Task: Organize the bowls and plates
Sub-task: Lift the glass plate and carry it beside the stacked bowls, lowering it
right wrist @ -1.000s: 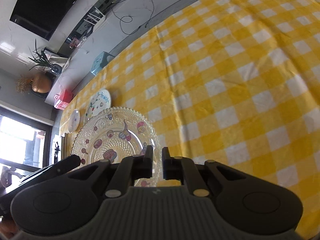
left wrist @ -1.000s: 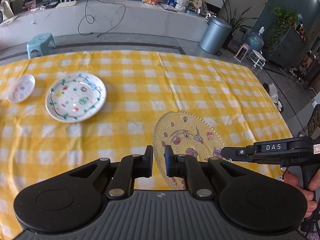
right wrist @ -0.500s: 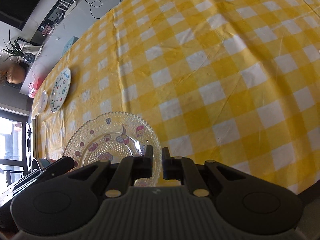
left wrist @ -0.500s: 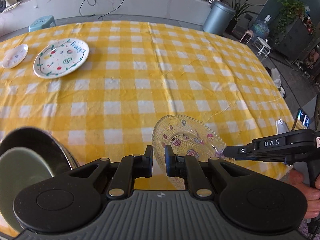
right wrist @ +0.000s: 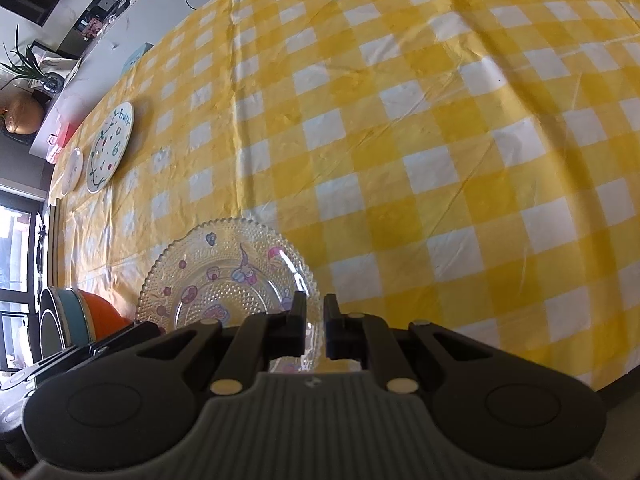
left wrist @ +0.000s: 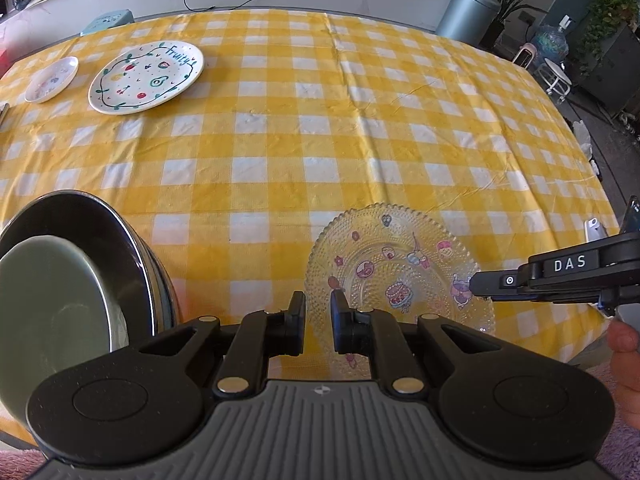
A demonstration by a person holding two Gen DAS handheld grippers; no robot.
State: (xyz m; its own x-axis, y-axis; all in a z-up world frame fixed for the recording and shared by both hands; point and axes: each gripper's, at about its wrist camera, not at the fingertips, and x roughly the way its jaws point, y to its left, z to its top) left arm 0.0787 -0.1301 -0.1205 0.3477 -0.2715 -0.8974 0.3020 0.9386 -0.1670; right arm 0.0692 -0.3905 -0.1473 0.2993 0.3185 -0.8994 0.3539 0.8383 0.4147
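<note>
A clear beaded glass plate (left wrist: 394,268) with cartoon stickers is held over the near edge of the yellow checked table (left wrist: 304,128). My left gripper (left wrist: 318,306) is shut on its near-left rim. My right gripper (right wrist: 315,312) is shut on its right rim; it also shows in the left wrist view (left wrist: 478,284). The glass plate shows in the right wrist view (right wrist: 224,276) too. A white fruit-pattern plate (left wrist: 146,77) and a small white saucer (left wrist: 52,79) lie at the far left. A stack of bowls (left wrist: 76,280), green inside dark, sits at the near left.
The bowl stack shows in the right wrist view (right wrist: 76,316) with teal and orange bowls. A blue stool (left wrist: 108,24), a grey bin (left wrist: 466,10) and a long counter stand beyond the table. The table's right edge drops to the floor.
Both grippers with the glass plate have drawn back toward the near table edge. The bowl stack has come into view at the left. The far plates look further away.
</note>
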